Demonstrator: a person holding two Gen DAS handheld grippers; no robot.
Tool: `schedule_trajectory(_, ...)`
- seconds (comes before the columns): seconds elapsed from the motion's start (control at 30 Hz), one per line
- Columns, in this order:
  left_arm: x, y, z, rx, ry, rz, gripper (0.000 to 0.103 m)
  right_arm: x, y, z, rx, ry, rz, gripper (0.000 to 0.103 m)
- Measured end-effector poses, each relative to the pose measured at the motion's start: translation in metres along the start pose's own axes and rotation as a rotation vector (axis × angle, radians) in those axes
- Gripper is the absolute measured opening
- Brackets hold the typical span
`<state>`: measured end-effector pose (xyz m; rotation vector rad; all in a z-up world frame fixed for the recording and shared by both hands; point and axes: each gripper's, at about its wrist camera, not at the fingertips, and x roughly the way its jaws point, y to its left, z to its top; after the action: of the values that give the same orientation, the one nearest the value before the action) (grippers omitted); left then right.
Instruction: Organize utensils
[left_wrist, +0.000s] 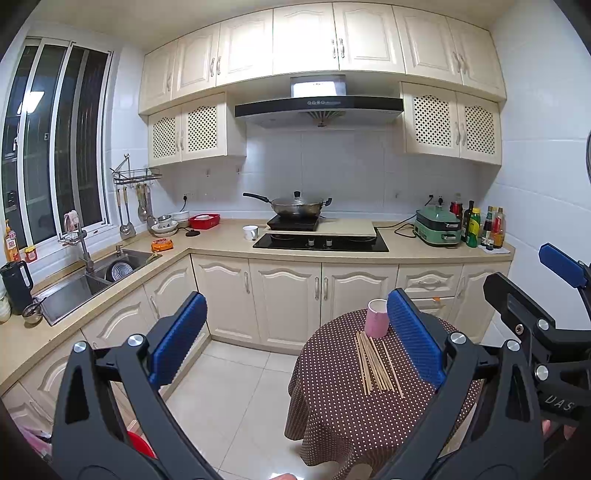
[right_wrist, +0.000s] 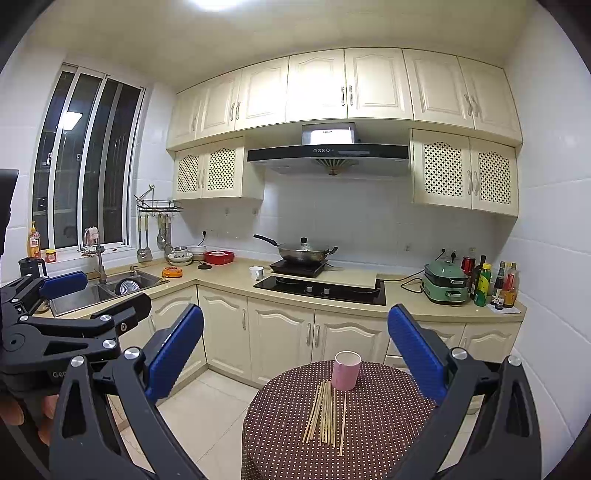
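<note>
Several wooden chopsticks (left_wrist: 376, 363) (right_wrist: 326, 413) lie loose in a fan on a round table with a brown dotted cloth (left_wrist: 351, 417) (right_wrist: 376, 435). A pink cup (left_wrist: 377, 318) (right_wrist: 346, 370) stands upright just behind them. My left gripper (left_wrist: 295, 339) is open and empty, above and short of the table, to the left of the chopsticks. My right gripper (right_wrist: 295, 354) is open and empty, held above the table's near side. Each gripper shows at the edge of the other's view, the right gripper (left_wrist: 546, 291) and the left gripper (right_wrist: 96, 295).
Kitchen counter (left_wrist: 221, 243) runs along the back and left with a sink (left_wrist: 92, 280), a wok on a hob (left_wrist: 299, 208), a white mug (left_wrist: 250, 232), a green cooker (left_wrist: 437, 225) and bottles (left_wrist: 480, 225). Tiled floor (left_wrist: 229, 398) lies left of the table.
</note>
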<state>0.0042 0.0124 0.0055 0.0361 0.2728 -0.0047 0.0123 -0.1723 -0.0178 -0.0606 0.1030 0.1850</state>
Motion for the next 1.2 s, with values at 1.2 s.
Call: schedule_trajectory(1.2,0.0019,-0.0021,-0.0008,0.001,0.000,0.002,0.096,0.0015,0.0003,-0.0007,0.009,0.009,-0.004,0.096)
